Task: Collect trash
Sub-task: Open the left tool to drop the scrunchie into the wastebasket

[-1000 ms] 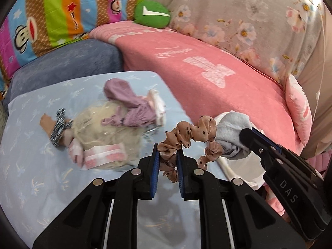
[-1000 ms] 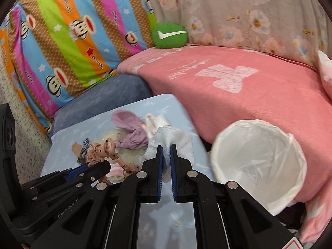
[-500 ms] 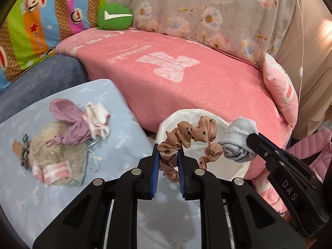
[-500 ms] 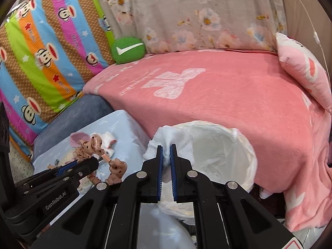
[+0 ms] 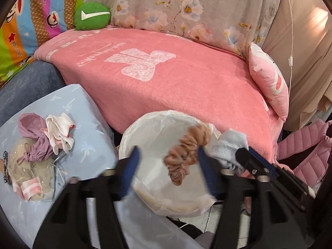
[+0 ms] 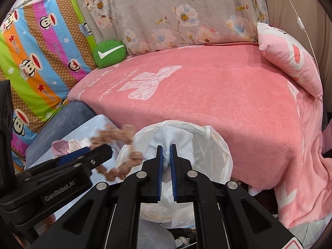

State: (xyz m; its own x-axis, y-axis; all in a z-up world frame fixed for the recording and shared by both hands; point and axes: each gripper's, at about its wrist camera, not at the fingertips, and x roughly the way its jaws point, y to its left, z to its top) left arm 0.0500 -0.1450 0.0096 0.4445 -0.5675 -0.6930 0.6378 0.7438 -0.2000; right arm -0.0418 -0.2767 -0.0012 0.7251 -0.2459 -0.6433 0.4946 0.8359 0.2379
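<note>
From my right wrist cam: right gripper (image 6: 166, 157) sits bottom center, blue pads clamped on a white sock (image 6: 173, 143) that bulges up above the fingertips. It's right over the mouth of the trash bin (image 6: 220, 145) with the white liner, center frame. Left gripper (image 6: 87, 153) pokes in from the lower left, and a blurry brown scrunchie (image 6: 116, 139) is at its tip, by the bin's left rim; can't tell if it's gripped. Behind it all, the pink blanket (image 6: 207, 95) fills the middle, with a green cushion (image 6: 109, 53) upper left.

Probably a home bedroom: pink-blanketed bed (image 6: 217, 95), floral pillow (image 6: 176, 14), cartoon bedding (image 6: 37, 47).
</note>
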